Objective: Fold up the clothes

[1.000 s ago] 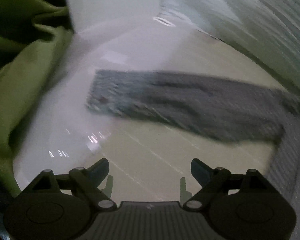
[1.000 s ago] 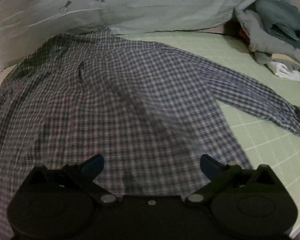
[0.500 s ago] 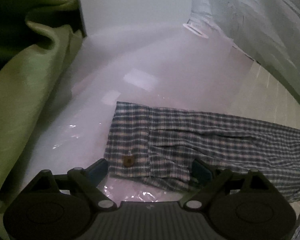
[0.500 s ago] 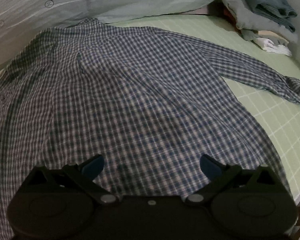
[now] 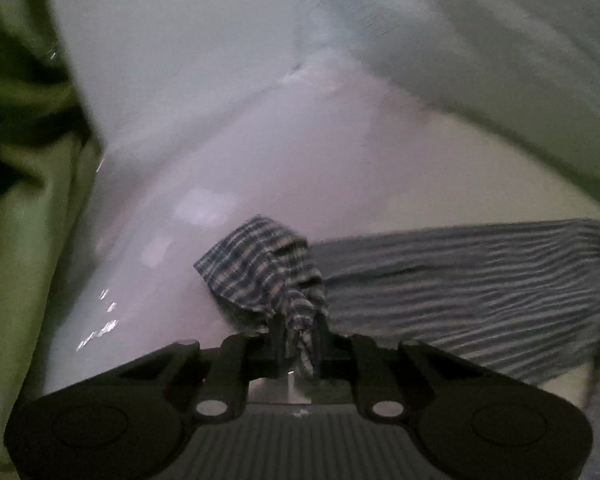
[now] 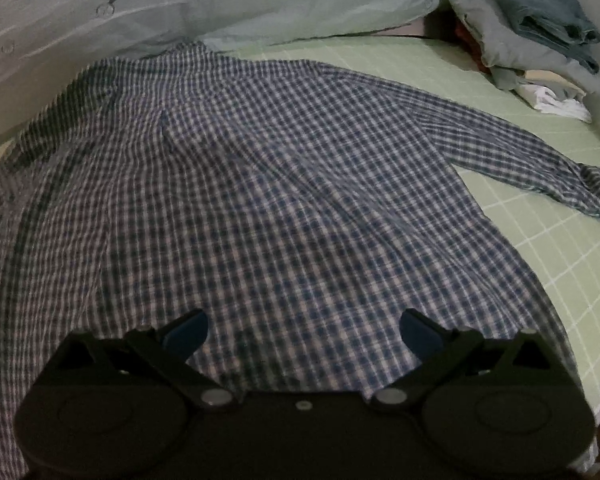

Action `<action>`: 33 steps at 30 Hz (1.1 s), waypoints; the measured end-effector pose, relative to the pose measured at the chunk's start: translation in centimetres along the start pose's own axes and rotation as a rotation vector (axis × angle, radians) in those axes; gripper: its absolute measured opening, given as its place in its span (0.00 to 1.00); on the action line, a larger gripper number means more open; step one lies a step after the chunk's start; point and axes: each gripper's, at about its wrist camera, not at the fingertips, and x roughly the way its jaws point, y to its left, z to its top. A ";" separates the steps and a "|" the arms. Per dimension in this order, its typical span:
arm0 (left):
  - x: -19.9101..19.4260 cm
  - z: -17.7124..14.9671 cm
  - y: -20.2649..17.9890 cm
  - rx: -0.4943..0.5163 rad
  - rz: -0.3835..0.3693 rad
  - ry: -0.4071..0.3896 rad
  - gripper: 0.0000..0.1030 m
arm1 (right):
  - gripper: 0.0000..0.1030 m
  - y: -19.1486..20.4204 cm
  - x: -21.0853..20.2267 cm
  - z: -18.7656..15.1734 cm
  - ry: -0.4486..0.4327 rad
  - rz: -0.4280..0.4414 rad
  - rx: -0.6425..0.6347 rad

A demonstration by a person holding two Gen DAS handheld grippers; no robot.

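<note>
I hold the left tongs point(image 5: 296, 340) clamped on the plaid shirt's cuff point(image 5: 268, 272); right tongs point(image 6: 302, 334) gape empty above the shirt point(image 6: 260, 200) (spread on the bed point(image 6: 540, 216)). Next: carry the sleeve across.

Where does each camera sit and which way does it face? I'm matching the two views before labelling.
Left wrist: sits on the left gripper, looking along its fingers, shut on the sleeve cuff; green curtain at left.
Right wrist: sits on the right gripper, open, looking over the spread plaid shirt toward the carrot-print bedding and folded clothes pile.
Shared: the same plaid shirt.
</note>
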 end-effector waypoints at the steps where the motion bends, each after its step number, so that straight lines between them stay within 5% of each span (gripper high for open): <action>1: -1.1 0.1 -1.5 0.023 -0.029 -0.022 0.14 | 1.00 -0.3 0.0 0.0 -0.008 0.006 0.005; 5: -5.8 -0.2 -8.5 0.093 -0.204 -0.059 0.14 | 1.00 -2.1 0.0 -0.2 -0.035 0.027 0.025; 10: -12.4 -3.2 -18.5 0.200 -0.530 -0.027 0.16 | 1.00 -5.9 -1.2 -1.2 -0.084 0.027 0.097; 12: -14.0 -4.6 -21.6 0.237 -0.622 0.001 0.22 | 1.00 -7.4 -1.6 -1.7 -0.099 0.006 0.109; 14: -14.9 -5.9 -23.6 0.265 -0.662 0.030 0.42 | 1.00 -8.6 -1.9 -2.1 -0.102 -0.005 0.131; 16: -15.3 -7.1 -24.5 0.306 -0.625 0.035 0.78 | 1.00 -9.7 -2.0 -2.3 -0.106 -0.007 0.150; 18: -15.1 -7.9 -23.8 0.318 -0.535 0.019 0.88 | 1.00 -9.9 -2.2 -2.5 -0.115 -0.002 0.139; 25: -10.8 -9.3 -17.6 0.227 -0.214 0.160 0.91 | 1.00 -7.4 -1.8 -2.8 -0.111 0.083 0.105; 31: -8.8 -9.6 -11.8 0.160 -0.137 0.199 0.93 | 0.99 -1.4 -1.1 -1.4 -0.089 0.151 0.002; 33: -8.6 -9.4 -10.5 0.157 -0.131 0.199 0.93 | 0.89 0.9 -0.9 -1.0 -0.087 0.207 -0.006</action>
